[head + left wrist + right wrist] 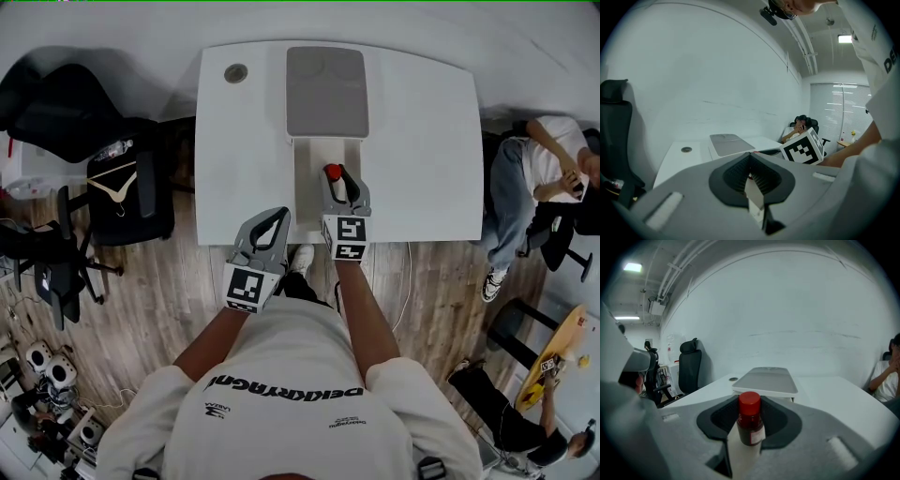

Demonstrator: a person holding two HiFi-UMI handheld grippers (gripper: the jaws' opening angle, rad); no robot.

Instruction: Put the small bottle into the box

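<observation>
The right gripper point(335, 178) is clamping the red-capped small bottle point(750, 423) — label unreadable — and the left gripper point(750, 161) is resting closed, empty.

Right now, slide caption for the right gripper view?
Right tongs grip the red-capped small bottle upright, box ahead on white table.

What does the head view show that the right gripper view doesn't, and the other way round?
Only the head view: the right gripper's marker cube, a clothes hanger, and a second person low on the right. Only the right gripper view: the small bottle's dark body and label, and ceiling lights. Both: the bottle's red cap between that gripper's jaws, the box with its grey lid, the white table and a seated person.
</observation>
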